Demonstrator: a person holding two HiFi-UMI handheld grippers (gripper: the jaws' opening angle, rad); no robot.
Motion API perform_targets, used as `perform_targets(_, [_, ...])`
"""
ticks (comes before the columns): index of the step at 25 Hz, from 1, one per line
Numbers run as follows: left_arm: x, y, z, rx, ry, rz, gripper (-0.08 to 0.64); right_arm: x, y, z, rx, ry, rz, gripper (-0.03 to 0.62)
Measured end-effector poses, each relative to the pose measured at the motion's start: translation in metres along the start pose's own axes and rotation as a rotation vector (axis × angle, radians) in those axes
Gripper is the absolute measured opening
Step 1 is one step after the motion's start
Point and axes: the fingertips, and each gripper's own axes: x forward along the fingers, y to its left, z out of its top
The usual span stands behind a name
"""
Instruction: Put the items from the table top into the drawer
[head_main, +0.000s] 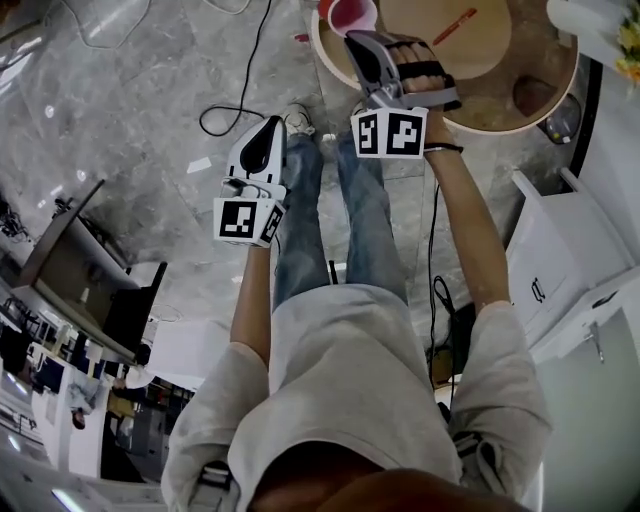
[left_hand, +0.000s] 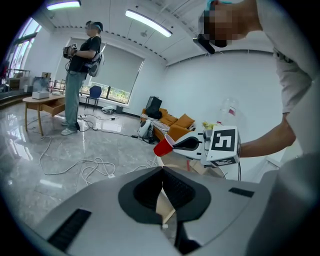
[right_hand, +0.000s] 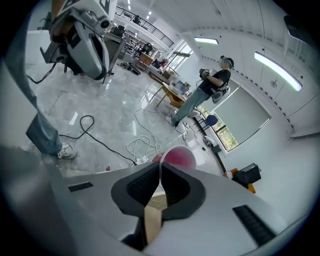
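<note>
Red cup (head_main: 350, 14) rim is clamped in your right gripper (head_main: 355, 42) jaws, left gripper (head_main: 272, 125) jaws closed empty; next, carry it to the drawer.

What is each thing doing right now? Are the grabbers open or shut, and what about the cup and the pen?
Left gripper, shut, holding nothing.
Right gripper, shut on the red cup's rim.
Red cup, held in the air, tilted, looks empty.
Orange pen, lying on the round table.
</note>
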Motion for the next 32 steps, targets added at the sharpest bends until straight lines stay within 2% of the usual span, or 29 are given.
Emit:
perform_targets(8, [-0.037, 0.055, -0.006, -0.016, -0.022, 0.076, 0.015, 0.022, 0.033, 0.061, -0.022, -0.046, 0.053, 0.034])
perform_targets(15, [-0.046, 0.089, -0.019, -0.046, -0.019, 0.098, 0.015, 0.047, 0.068, 0.073, -0.017, -0.023, 0.112, 0.034])
perform_targets(25, [-0.012, 0.104, -0.043, -0.056, 0.015, 0.064, 0.015, 0.083, 0.129, 0.02, 0.073, 0.104, 0.217, 0.034])
perform_targets(32, [0.031, 0.116, -0.056, -0.041, 0.019, 0.054, 0.015, 0.112, 0.195, -0.04, 0.157, 0.214, 0.315, 0.034])
